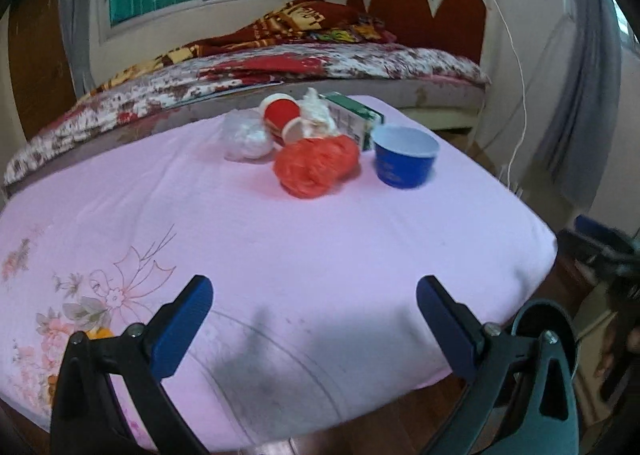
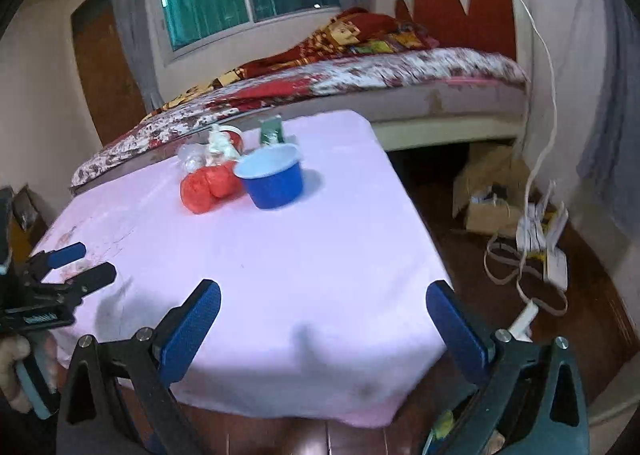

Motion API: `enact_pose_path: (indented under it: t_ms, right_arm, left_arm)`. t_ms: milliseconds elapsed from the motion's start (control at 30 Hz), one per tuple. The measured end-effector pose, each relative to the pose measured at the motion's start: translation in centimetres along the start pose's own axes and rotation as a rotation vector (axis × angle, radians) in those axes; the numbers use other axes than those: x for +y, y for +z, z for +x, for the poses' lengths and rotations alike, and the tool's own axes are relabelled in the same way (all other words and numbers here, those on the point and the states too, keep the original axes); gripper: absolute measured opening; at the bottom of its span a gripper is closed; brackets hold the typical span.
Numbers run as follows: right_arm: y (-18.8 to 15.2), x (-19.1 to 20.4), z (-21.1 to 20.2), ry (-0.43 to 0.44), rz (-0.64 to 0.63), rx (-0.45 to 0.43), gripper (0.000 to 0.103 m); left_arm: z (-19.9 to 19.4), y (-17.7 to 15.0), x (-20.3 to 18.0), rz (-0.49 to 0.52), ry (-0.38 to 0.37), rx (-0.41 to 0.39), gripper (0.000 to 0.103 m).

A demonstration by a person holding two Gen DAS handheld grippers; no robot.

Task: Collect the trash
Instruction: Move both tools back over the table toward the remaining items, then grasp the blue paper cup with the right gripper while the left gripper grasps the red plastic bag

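Trash cluster at the table's far end, dead ahead of both spread-jawed grippers.

The blue paper bowl (image 2: 272,181) and orange plastic bag (image 1: 316,165) sit touching, well beyond the empty right gripper (image 2: 322,329) and left gripper (image 1: 314,321); the bowl lies rightward, probably the right's nearer pick.

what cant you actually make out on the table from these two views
- Green carton: print blurred in both views; its base is hidden behind the blue bowl in the left wrist view.
- Red cups: mostly hidden behind the white wad in the right wrist view.
- Blue bowl: contents not clear, glare and blur.
- Clear bag: contents too blurred.
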State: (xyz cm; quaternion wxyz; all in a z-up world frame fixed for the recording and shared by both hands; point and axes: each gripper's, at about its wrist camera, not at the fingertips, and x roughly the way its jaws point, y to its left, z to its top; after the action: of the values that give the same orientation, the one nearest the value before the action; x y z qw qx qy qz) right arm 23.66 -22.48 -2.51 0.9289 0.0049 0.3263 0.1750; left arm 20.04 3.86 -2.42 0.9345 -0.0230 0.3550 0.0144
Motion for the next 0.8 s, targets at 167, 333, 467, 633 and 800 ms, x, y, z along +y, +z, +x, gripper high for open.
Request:
enact_pose_path:
  t_ms: [167,333,467,633,800]
  right_arm:
    - [2.9,3.8,5.8,0.034,-0.103,0.139,0.103]
    - [5.9,5.0,9.8,0.007,-0.114,0.134,0.103]
    - [7.8,5.4,12.8,-0.001,-0.101,0.133,0.1]
    - [9.1,5.6,16.4,-0.005,-0.108,0.178,0.094]
    - [9.8,5.2,19.0,-0.006,-0.092,0.19,0.086]
  left_arm:
    - [2.1,1.1,1.8,-0.028,0.017,-0.009,0.101]
    - [4.4,2.7,2.2,-0.004,0.018,-0.013,0.101]
    - [6.0,3.6,2.4,0.01,0.034,-0.003,0.099]
    - [7.8,4.2,3.6,-0.011,0.038,0.016,0.098]
    - [8.9,4.3,4.0,-0.028,0.022,0.031,0.097]
